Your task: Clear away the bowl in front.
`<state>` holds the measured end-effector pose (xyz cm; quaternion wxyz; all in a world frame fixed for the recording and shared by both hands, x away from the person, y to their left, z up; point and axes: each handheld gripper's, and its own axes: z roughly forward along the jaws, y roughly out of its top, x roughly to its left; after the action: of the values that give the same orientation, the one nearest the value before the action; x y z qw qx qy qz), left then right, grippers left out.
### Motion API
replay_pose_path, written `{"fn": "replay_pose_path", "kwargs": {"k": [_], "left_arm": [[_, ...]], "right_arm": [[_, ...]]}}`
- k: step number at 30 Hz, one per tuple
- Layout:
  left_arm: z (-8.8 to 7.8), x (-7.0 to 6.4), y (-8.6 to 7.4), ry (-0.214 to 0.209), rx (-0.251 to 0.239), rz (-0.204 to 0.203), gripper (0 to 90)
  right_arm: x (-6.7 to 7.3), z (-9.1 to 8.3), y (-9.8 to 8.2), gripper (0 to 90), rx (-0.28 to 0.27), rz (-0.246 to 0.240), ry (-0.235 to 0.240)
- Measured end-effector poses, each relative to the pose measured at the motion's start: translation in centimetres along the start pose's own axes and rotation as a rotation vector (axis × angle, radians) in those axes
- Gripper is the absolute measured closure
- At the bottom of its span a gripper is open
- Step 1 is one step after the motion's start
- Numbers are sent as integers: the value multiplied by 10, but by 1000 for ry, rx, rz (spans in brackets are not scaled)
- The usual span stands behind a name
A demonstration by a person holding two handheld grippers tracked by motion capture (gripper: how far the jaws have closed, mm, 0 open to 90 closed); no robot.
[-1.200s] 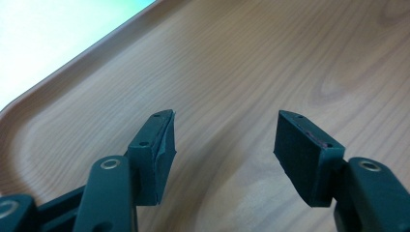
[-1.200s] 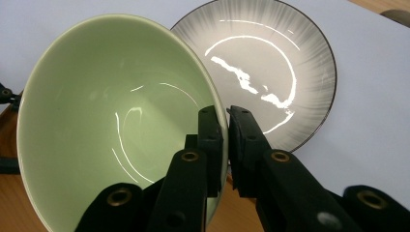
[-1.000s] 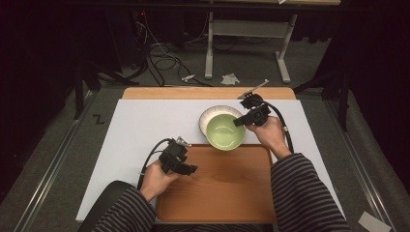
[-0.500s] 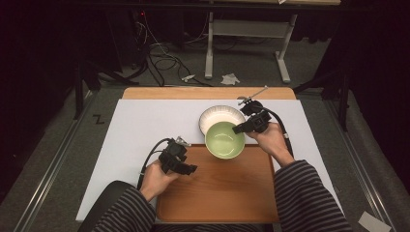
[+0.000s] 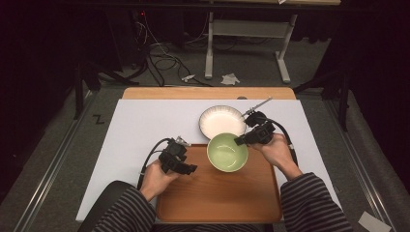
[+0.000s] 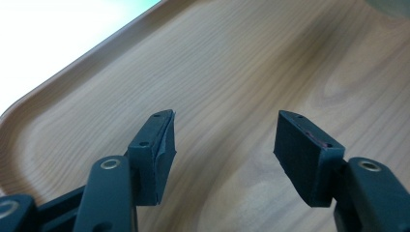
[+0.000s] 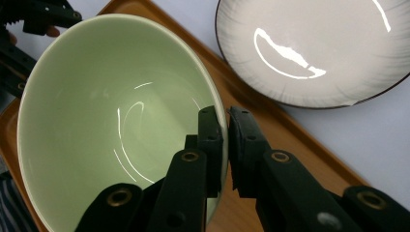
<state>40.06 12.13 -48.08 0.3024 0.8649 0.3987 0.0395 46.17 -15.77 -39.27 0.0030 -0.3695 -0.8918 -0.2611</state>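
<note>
High view: right gripper (image 5: 240, 141) holds green bowl (image 5: 227, 152) over far edge of wooden tray (image 5: 217, 198), just beside white plate (image 5: 220, 121) on white mat (image 5: 145, 121). Right gripper view adds detail: jaws pinch bowl rim, one pad inside, one outside. Left gripper (image 5: 191, 169) over tray's left part; left gripper view shows jaws spread, nothing between, bare wood beneath.

The left gripper (image 6: 225, 145), jaws apart, hovers over the wooden tray (image 6: 232, 63).

Pale green bowl (image 5: 227, 152), white dark-rimmed plate (image 5: 220, 120), brown wood-grain tray (image 5: 217, 193), striped sleeves (image 5: 314, 203).
</note>
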Motion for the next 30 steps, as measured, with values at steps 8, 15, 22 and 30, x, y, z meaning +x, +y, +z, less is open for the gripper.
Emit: {"fn": "replay_pose_path", "kwargs": {"k": [8,15,22,30], "left_arm": [[0,0,0,2,-2,-1,399],[0,1,0,3,-3,-3,399],[0,1,0,3,-3,-4,399],[-1,1,0,-1,-2,-4,399]], "right_arm": [[5,6,-9,863,29,-8,13],[10,14,-17,862,61,-22,34],[11,26,-21,863,90,-24,46],[11,33,-23,862,109,-18,48]]}}
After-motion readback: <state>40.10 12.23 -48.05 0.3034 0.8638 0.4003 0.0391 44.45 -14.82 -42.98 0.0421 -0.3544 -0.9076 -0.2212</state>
